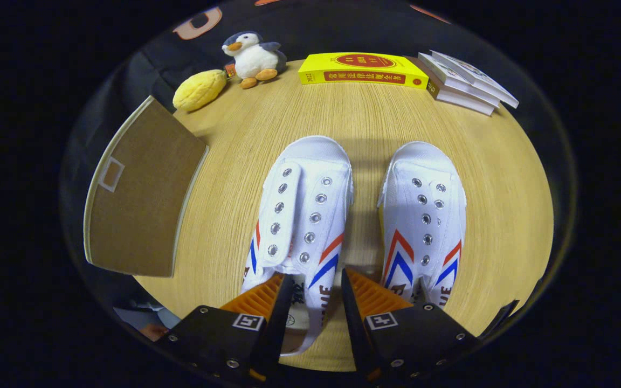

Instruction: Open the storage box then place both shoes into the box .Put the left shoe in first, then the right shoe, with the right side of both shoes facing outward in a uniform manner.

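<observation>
Flanking tool [317, 280]: left shoe [299, 215], right shoe [423, 215].

A round wooden table [375, 124] with pale, straight grain stands in front of a black cloth wall [299, 27], and even overhead light leaves only soft shadows on it. Along the far edge sit a yellow plush fruit [199, 90] and a penguin toy [253, 58] on the left, a thick yellow book [363, 70] in the middle, and a fanned stack of white books [467, 81] on the right. Past the near left edge a bit of pale floor [140, 318] shows.
</observation>
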Demonstrator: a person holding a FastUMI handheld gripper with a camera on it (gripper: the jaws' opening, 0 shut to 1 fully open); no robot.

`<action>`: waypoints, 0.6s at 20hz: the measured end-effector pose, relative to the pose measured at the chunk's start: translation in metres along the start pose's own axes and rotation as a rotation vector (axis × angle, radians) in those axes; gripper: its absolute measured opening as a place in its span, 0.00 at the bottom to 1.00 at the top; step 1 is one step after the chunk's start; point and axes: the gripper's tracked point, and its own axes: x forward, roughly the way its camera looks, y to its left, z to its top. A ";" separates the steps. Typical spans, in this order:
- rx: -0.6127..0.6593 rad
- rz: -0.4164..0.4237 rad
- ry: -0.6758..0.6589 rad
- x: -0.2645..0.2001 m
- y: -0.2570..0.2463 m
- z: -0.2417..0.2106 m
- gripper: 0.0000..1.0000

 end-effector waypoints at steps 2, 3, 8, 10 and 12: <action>0.059 0.053 0.007 0.001 0.005 -0.001 0.44; 0.075 0.062 -0.007 0.000 0.005 0.001 0.37; 0.120 0.106 -0.068 -0.006 0.004 0.004 0.13; 0.212 0.153 -0.073 -0.009 0.018 0.005 0.09; 0.223 0.166 -0.122 -0.013 0.021 0.015 0.08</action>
